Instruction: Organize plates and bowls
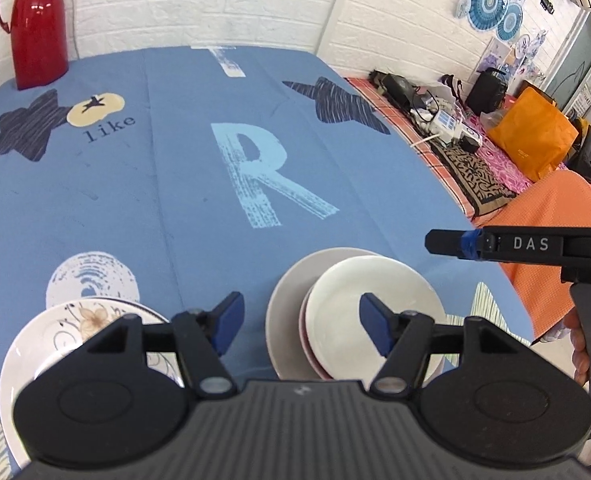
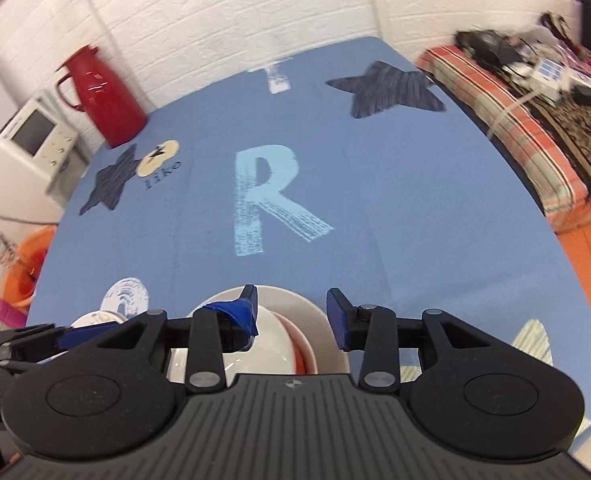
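Note:
On the blue tablecloth (image 1: pixel 175 200) near the front edge sits a stack of plates (image 1: pixel 359 312): a white one on top, a red-rimmed one under it, a wide beige plate (image 1: pixel 291 292) at the bottom. A flower-patterned plate (image 1: pixel 75 332) lies apart to the left. My left gripper (image 1: pixel 301 322) hangs open above the stack's left edge, nothing between its fingers. My right gripper (image 2: pixel 291 316) hovers over the same stack (image 2: pixel 271 348), its jaws a little apart and touching nothing. It also shows from the side as the right gripper (image 1: pixel 431 240), right of the stack.
A red thermos jug (image 1: pixel 35 28) stands at the table's far left corner. A cluttered side bench with an orange bag (image 1: pixel 535 132) runs along the right. A white appliance (image 2: pixel 27 140) and an orange bucket (image 2: pixel 27 264) sit left of the table. A person's hand (image 1: pixel 579 344) holds the right gripper.

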Demonstrator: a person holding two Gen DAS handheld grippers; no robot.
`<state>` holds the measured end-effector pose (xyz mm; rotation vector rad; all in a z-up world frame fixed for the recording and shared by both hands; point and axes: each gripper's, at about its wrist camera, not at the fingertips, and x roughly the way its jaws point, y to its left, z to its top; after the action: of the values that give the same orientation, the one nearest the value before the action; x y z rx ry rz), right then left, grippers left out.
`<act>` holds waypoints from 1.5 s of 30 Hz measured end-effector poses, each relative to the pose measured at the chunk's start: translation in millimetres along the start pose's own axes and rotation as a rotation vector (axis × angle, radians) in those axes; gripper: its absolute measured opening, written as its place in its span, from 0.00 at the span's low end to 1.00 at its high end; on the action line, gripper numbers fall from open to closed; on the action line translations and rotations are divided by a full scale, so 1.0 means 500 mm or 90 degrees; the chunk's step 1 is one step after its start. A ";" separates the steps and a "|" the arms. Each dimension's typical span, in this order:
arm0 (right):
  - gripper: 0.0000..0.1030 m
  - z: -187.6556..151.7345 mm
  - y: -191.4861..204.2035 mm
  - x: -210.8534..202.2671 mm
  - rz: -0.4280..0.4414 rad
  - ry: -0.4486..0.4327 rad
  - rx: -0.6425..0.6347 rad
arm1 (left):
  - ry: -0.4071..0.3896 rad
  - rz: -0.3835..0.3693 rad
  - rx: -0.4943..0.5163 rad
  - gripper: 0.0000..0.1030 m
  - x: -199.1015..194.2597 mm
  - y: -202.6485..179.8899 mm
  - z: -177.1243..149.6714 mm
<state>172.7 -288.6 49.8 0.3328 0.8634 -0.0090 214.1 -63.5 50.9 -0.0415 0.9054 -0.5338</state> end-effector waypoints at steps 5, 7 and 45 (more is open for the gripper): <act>0.21 -0.021 0.005 -0.009 -0.058 -0.039 0.018 | -0.057 0.043 0.017 0.67 -0.015 -0.017 -0.011; 0.21 -0.036 0.004 -0.015 -0.041 -0.054 0.004 | -0.070 0.052 0.017 0.69 -0.017 -0.016 -0.016; 0.23 -0.072 -0.087 0.052 0.019 0.187 -0.004 | 0.200 0.021 0.110 0.82 0.141 0.092 0.047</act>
<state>156.5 -316.3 -3.5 0.3461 1.1497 0.0717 286.6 -60.4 1.8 0.2186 1.1608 -0.5963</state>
